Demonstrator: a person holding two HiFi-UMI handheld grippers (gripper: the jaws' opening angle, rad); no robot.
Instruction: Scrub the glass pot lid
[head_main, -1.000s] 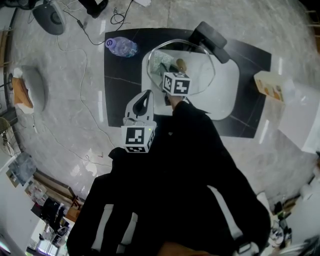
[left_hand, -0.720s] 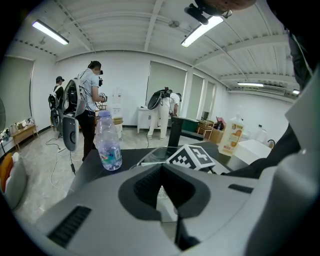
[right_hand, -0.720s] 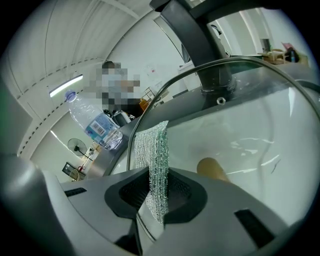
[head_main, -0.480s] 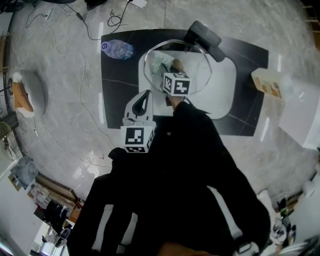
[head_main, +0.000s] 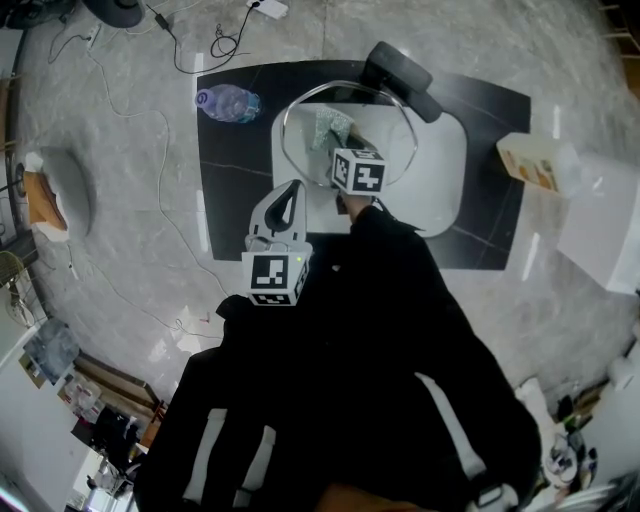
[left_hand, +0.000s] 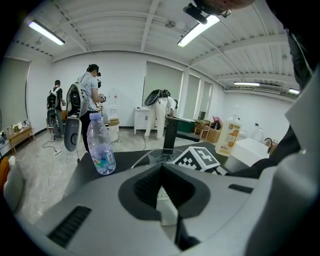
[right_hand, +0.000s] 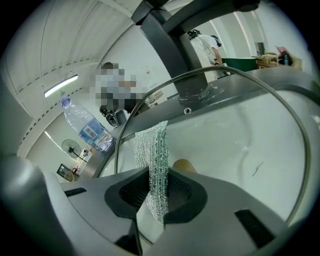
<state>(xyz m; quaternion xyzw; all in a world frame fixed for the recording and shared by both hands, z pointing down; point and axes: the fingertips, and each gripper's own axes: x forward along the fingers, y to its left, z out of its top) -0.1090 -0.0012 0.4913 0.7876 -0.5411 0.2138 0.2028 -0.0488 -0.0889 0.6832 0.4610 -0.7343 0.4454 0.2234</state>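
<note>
Glass pot lid (head_main: 390, 130) sits over the white tray (head_main: 440, 190) at the far middle of the dark table (head_main: 235, 180). Its rim arcs around my right tongs' line of sight, with a dark post at its far edge. Right tongs (right_hand: 159, 192) are clenched on the mesh scrub cloth (right_hand: 152, 150), which stands up from the tips against the left part of the glass; contact looks likely, but I cannot confirm it. The lid lies straight ahead of these tongs, most of its face off to their right. Being round, it has no long axis to line up. Judgement: the next stroke should sweep right across the face. Left tongs (left_hand: 162, 192) are drawn together, nothing identifiable held, near-left off the tray and well apart from the lid. Right is clearly nearer.
</note>
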